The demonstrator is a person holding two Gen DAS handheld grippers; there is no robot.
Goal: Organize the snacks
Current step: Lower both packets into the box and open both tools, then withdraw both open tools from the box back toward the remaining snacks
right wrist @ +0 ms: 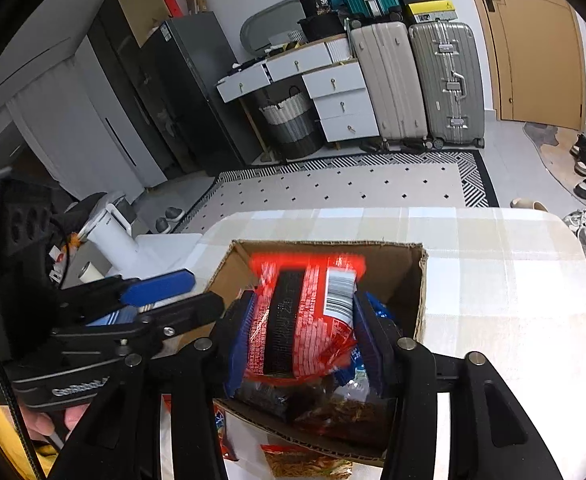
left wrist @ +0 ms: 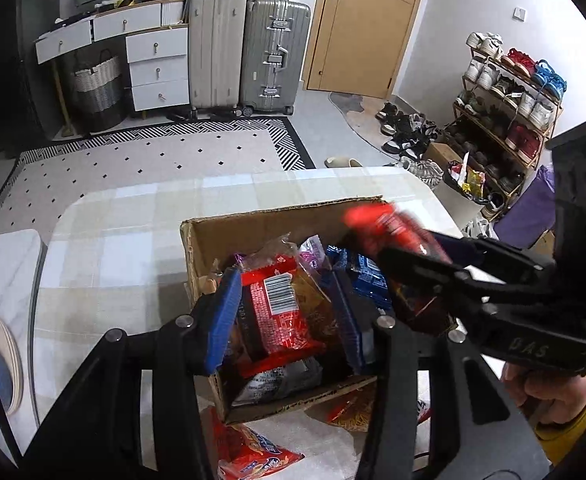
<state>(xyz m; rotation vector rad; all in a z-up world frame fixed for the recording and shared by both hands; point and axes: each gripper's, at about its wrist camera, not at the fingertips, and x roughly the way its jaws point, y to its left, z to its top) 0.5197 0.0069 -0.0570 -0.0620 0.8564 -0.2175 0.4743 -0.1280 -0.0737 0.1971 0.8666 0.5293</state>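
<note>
Right gripper [right wrist: 305, 332] clamped on red snack packet [right wrist: 305, 312], over the box [right wrist: 421, 280] ahead. Packet's light, crinkly, slippery; grip mid-body. Left gripper [left wrist: 285, 316] wide apart, empty, above box contents.

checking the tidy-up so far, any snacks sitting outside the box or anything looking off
Yes: two snack packets lie on the table outside the cardboard box, a red one at its near corner and a noodle-print one partly under its near edge.
</note>
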